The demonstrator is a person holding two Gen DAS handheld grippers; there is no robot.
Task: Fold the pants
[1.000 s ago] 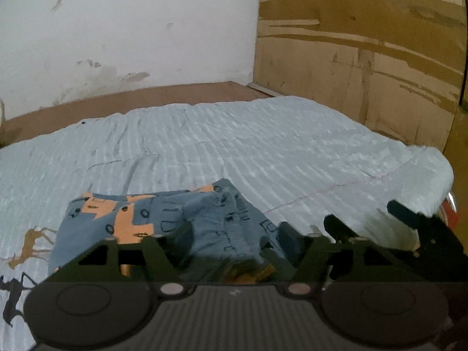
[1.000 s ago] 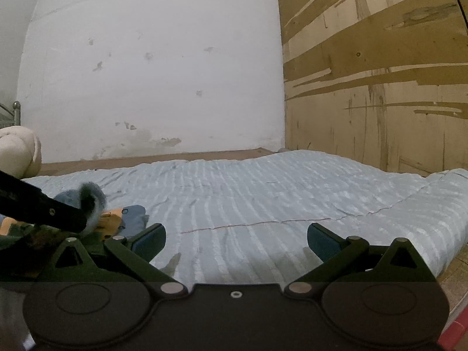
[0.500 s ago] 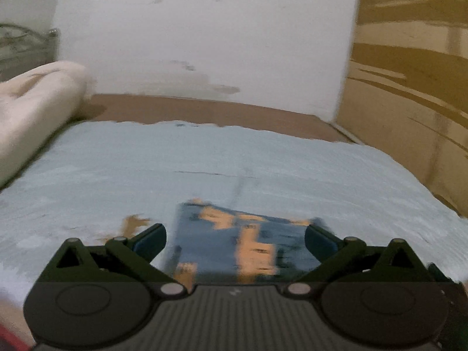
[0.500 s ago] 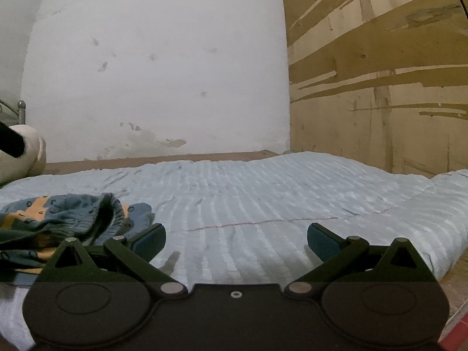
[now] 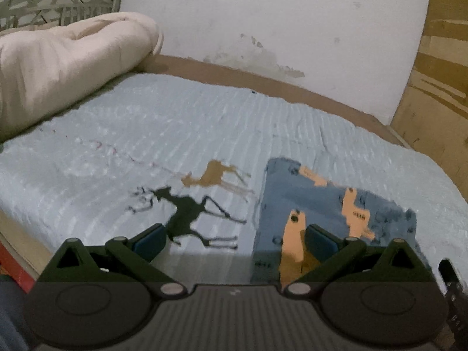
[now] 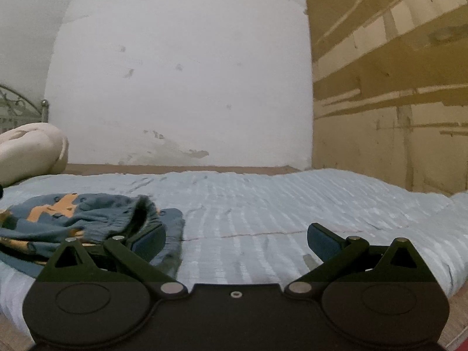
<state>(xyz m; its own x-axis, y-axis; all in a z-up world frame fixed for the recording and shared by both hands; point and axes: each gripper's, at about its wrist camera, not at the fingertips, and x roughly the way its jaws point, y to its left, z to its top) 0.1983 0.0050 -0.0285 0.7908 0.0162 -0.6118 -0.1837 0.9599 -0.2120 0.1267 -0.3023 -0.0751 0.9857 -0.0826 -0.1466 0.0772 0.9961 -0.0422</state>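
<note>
Pale blue quilted bedspread [image 5: 204,122] over a bed against a white wall, cream rolled duvet [image 5: 64,58] toward the headboard end. Blue pants [image 5: 330,204] with orange print now lying as a compact folded block near the front edge of the bed, beside two deer figures [image 5: 193,204] printed on the cover. Left gripper [image 5: 234,239] a second ago closing in on the cloth, jaws just opened to full width, now swung aside, nothing between the pads. Right gripper [image 6: 237,239] equally wide apart and empty, low beside the bundle [image 6: 87,222]. Released cloth and both claws free: fold probably complete, perhaps only smoothing left.
</note>
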